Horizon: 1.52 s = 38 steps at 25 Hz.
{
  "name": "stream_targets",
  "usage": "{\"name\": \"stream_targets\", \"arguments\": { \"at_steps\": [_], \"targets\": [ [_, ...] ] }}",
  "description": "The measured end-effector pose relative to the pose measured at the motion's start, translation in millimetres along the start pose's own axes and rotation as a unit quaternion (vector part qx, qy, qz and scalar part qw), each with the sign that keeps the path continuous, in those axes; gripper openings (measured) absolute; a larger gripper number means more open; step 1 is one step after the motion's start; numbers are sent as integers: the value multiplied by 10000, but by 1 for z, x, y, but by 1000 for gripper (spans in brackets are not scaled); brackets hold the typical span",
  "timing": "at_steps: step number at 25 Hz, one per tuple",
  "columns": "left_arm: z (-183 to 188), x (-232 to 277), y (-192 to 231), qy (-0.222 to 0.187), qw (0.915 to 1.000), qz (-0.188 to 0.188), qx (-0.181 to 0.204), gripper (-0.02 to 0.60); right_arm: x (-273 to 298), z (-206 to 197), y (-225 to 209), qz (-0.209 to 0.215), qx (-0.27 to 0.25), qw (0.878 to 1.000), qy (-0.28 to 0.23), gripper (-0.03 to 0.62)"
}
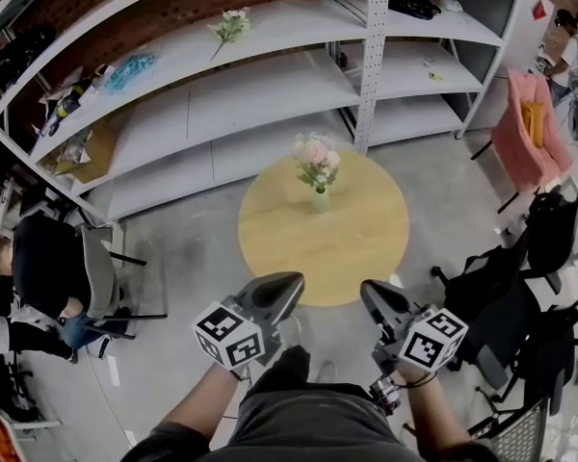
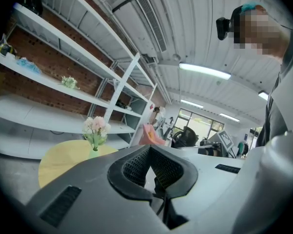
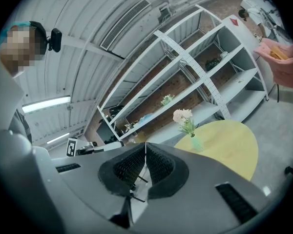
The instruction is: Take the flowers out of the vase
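Note:
A bunch of pale pink and white flowers stands in a small light green vase on the round yellow table, toward its far side. The same flowers show ahead in both gripper views. My left gripper is shut and empty, short of the table's near edge. My right gripper is also shut with nothing in it, level with the left one. Both stay well apart from the vase.
White metal shelving runs behind the table, with a second small bunch of flowers on an upper shelf. A pink chair and black office chairs stand on the right. A seated person is at the left.

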State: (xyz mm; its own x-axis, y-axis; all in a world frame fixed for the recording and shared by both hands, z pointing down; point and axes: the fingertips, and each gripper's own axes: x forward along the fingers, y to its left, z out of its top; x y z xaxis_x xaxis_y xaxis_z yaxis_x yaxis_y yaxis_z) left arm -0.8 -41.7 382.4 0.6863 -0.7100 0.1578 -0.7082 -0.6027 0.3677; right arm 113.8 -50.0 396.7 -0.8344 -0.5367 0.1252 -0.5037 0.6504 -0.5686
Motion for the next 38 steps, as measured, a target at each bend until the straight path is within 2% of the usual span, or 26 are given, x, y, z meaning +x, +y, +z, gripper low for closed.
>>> {"name": "stream_targets", "arguments": {
  "at_steps": [5, 13, 19, 23, 25, 30, 38],
  "targets": [
    [12, 27, 46, 69, 9998, -163, -105, 9, 37, 14, -22, -227, 66, 9997, -32, 15],
    [23, 69, 125, 380, 9988, -306, -24, 9, 101, 33, -56, -574, 242, 9980, -96, 15],
    [16, 108, 170, 639, 9969, -405, 221, 9, 124, 47, -80, -872, 317, 9954, -243, 15],
    [7, 134, 195, 707, 9966, -334, 262, 11, 132, 45, -95, -945, 447, 9943, -194, 15],
    [1, 146, 204, 740, 9964, -311, 258, 63, 135, 43, -102, -933, 492, 9943, -151, 15],
    [-24, 172, 228, 859, 9960, -86, 211, 120, 141, 36, -125, -836, 648, 9944, 30, 15],
    [-65, 215, 264, 1014, 9942, 213, 271, 267, 141, 16, -173, -659, 816, 9928, 582, 15]
  ]
}}
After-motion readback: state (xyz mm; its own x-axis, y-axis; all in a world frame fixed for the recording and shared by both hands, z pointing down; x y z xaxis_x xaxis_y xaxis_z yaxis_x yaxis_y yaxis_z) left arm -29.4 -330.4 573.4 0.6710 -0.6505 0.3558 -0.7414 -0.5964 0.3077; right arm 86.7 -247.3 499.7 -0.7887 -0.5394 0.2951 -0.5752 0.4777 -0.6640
